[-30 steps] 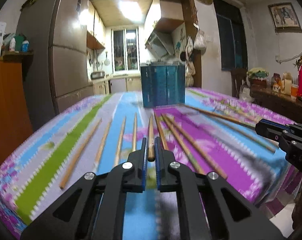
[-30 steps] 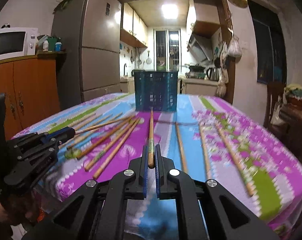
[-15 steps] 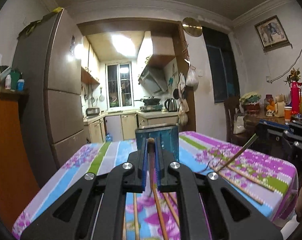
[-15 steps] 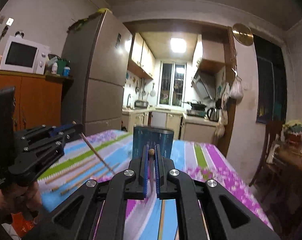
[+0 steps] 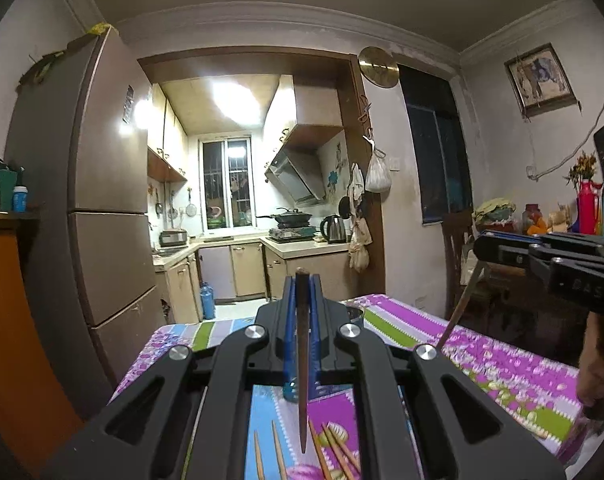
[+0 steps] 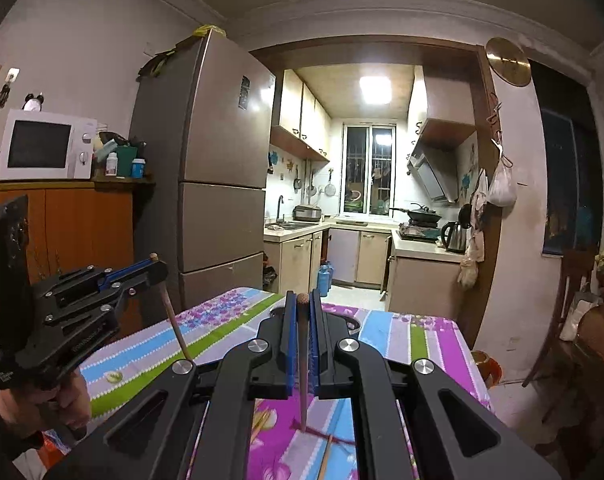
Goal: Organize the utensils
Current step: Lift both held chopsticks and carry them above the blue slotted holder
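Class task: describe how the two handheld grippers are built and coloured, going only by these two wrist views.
Both the left gripper and the right gripper are matte black, with angular linkage arms that have cut-out slots, round silver bolts at the joints, and narrow blue pads lining the fingers. Faint embossed lettering marks the bodies; no cables show.

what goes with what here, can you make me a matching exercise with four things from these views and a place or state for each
Things:
1. microwave
2. left gripper
3. kettle
4. loose chopsticks

Places or states:
A. on the kitchen counter beside the stove
B. lying flat on the flowered tablecloth
C. on top of the orange cabinet
D. shut on a chopstick that hangs tip down

Pairs: 1-C, 2-D, 3-A, 4-B
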